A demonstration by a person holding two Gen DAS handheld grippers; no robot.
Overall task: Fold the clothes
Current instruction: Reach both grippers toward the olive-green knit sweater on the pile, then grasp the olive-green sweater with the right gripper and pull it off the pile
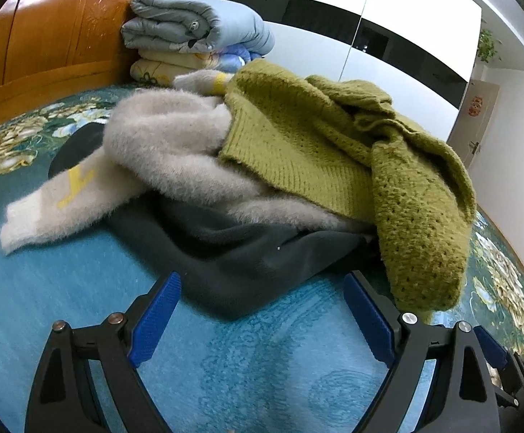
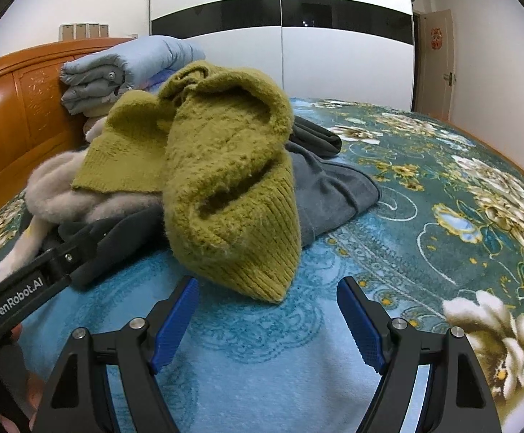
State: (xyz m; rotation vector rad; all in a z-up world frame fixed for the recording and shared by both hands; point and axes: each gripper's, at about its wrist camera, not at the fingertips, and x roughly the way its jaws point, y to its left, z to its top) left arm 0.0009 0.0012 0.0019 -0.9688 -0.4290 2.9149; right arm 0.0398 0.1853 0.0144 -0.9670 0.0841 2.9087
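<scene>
Blue-padded fingers (image 2: 175,319) of the right gripper (image 2: 267,319) stand spread wide just above the bed (image 2: 424,223), holding nothing, with the ribbed hem of the olive-green knit sweater (image 2: 225,180) drooping right in front of them. On the left, the left gripper (image 1: 262,319) is spread just as wide and empty, facing the near edge of a dark grey garment (image 1: 233,263).

Judging from this, the main risk is a grab that takes more than one piece. The clothes lie tangled in one heap near the middle of the bed: the green sweater is draped on top, a fluffy beige sweater (image 1: 168,158) with yellow marks is under it to the left, and the dark grey garment is at the bottom. A blue-grey garment (image 2: 330,187) pokes out on the right. Pinching the loose, open knit by one thin layer could stretch it or let it slip, and lifting the green sweater may drag the beige one along, since their fuzzy surfaces touch.

None of these pieces lies flat or squared; all are crumpled and bunched. Folded quilts (image 1: 193,32) are stacked far left against the wooden headboard (image 1: 45,36).
</scene>
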